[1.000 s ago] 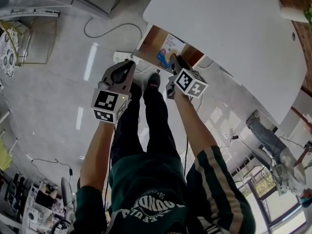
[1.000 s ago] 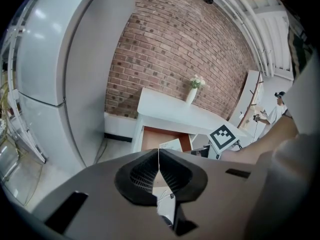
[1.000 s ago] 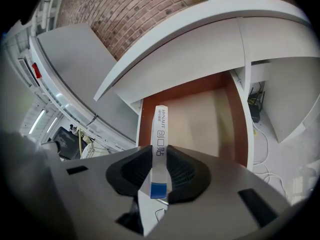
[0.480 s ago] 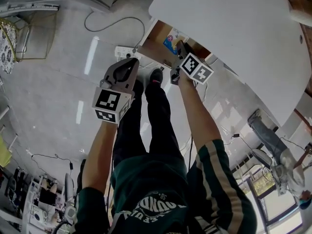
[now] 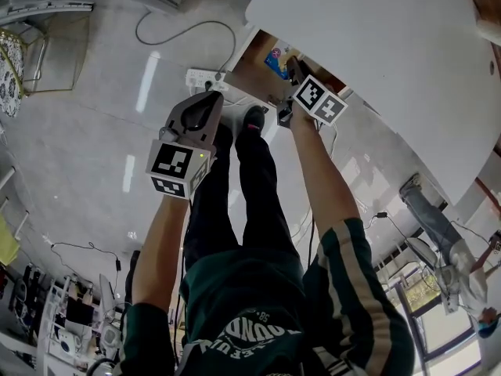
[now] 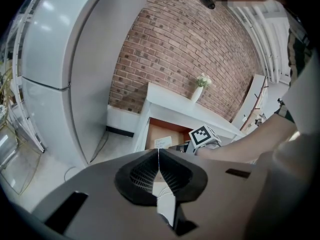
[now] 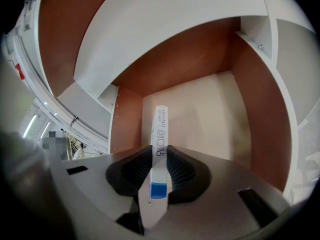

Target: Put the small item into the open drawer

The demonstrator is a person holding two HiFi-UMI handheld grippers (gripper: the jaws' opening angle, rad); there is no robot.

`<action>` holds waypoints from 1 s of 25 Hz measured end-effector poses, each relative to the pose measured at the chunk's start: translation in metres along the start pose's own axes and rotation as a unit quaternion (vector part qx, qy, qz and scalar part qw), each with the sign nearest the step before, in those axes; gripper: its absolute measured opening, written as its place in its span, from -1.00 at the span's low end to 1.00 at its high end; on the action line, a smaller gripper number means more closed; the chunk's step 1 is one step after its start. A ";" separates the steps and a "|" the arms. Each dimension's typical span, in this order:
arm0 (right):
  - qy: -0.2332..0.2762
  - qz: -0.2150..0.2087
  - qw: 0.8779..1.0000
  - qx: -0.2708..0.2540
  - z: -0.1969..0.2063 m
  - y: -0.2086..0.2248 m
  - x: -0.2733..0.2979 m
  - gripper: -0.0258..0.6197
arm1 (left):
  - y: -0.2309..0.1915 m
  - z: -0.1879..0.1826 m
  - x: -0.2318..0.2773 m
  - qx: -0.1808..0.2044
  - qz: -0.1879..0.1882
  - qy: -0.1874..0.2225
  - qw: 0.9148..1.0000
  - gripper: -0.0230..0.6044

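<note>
The small item [image 7: 160,139] is a thin white box with black print and a blue patch, seen edge-on, and my right gripper [image 7: 159,156] is shut on it. It hangs inside the open drawer [image 7: 210,109], above the pale drawer floor, between brown side walls. In the head view the right gripper [image 5: 291,67] reaches into the drawer [image 5: 252,59] under the white table [image 5: 376,45], with the item [image 5: 275,56] at its tip. My left gripper [image 5: 207,110] hovers over the floor, left of the drawer, shut and empty. In the left gripper view its jaws [image 6: 158,159] meet.
A white power strip [image 5: 205,77] and a cable [image 5: 182,31] lie on the floor in front of the drawer. The person's shoes [image 5: 252,119] stand just below it. A large white fridge [image 6: 60,74] stands left, and a vase [image 6: 200,90] sits on the table.
The right gripper has moved forward with the item, further into the drawer. The left gripper has stayed nearly where it was.
</note>
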State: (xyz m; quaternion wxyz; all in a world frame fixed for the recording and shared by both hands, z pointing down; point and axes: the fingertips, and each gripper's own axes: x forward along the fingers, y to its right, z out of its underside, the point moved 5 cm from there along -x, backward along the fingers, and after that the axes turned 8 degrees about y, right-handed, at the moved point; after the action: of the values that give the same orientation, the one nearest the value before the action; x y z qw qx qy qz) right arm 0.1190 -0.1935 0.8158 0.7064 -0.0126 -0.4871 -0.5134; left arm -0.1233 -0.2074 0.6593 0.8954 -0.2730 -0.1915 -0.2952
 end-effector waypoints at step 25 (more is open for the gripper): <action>-0.063 0.102 0.991 -0.065 0.000 0.038 0.016 -0.58 | -0.010 0.005 0.000 -0.014 -0.009 -0.005 1.000 -0.86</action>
State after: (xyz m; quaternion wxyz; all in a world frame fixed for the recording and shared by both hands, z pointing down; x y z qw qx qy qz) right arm 0.1463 -0.1869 0.8454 0.7208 -0.1400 -0.4922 -0.4676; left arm -0.1306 -0.2111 0.6667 0.8876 -0.2855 -0.1939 -0.3051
